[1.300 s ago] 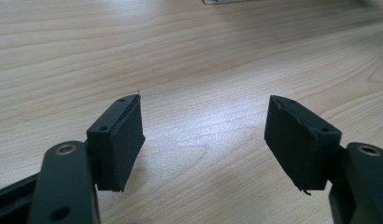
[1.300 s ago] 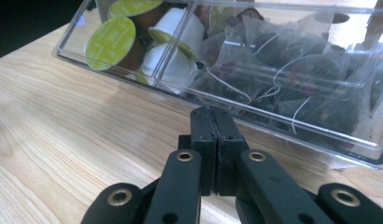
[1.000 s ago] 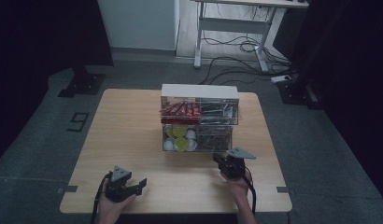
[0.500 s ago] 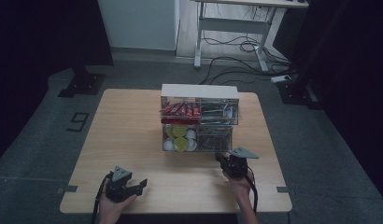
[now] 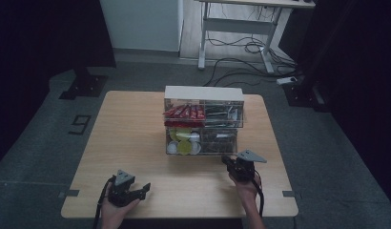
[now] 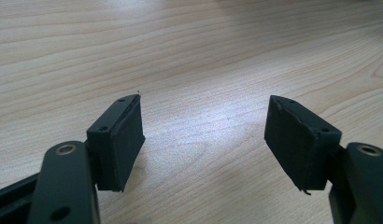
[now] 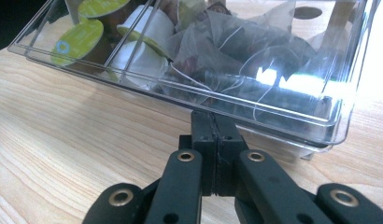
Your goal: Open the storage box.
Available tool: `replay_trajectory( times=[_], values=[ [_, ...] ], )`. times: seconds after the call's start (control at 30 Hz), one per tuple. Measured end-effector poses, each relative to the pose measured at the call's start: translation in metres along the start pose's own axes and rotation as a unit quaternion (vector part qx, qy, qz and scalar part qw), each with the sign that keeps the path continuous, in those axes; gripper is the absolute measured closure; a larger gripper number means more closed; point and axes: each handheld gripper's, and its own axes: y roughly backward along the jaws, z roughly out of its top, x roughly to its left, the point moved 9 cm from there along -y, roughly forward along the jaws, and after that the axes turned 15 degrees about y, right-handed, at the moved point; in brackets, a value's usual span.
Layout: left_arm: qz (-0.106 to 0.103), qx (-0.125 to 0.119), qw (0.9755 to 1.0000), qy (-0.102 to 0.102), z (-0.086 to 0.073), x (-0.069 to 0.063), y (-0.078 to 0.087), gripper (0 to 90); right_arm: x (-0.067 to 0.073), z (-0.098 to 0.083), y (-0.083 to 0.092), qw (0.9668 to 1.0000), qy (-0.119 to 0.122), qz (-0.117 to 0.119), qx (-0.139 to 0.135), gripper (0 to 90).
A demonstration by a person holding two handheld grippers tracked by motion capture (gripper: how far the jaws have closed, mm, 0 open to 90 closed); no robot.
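Right gripper (image 7: 213,135): jaws pressed together, empty, tip just before clear organizer (image 5: 203,125) on desk (image 5: 136,143). Left gripper (image 6: 203,135): spread, empty. Step, likely: approach; next calls for spreading to grasp the lower drawer (image 7: 273,100).

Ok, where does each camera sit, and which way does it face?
High view: above the person's side, looking forward and down on the table; both forearms, left gripper, right gripper.
Left gripper view: rides the left gripper, facing bare tabletop; jaws apart.
Right gripper view: rides the right gripper, facing the clear organizer; jaws together.
Shared: organizer and wood.
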Motion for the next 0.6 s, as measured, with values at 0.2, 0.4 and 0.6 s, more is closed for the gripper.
replay_trajectory(
  times=[0.2, 0.4, 0.6],
  values=[
    [0.0, 0.0, 1.0, -0.001, 0.0, 0.0, 0.0, 28.3, -0.001, 0.006, 0.003, 0.9999, 0.005, -0.003, -0.009, 88.9],
    [0.001, 0.002, 1.0, -0.001, -0.001, 0.0, 0.0, 28.3, -0.002, 0.01, 0.003, 0.9999, 0.004, -0.005, -0.014, 88.9],
    [0.001, 0.002, 1.0, -0.001, -0.001, 0.0, -0.001, 28.3, -0.003, 0.014, 0.005, 0.9998, 0.005, -0.007, -0.021, 88.9]
  ],
)
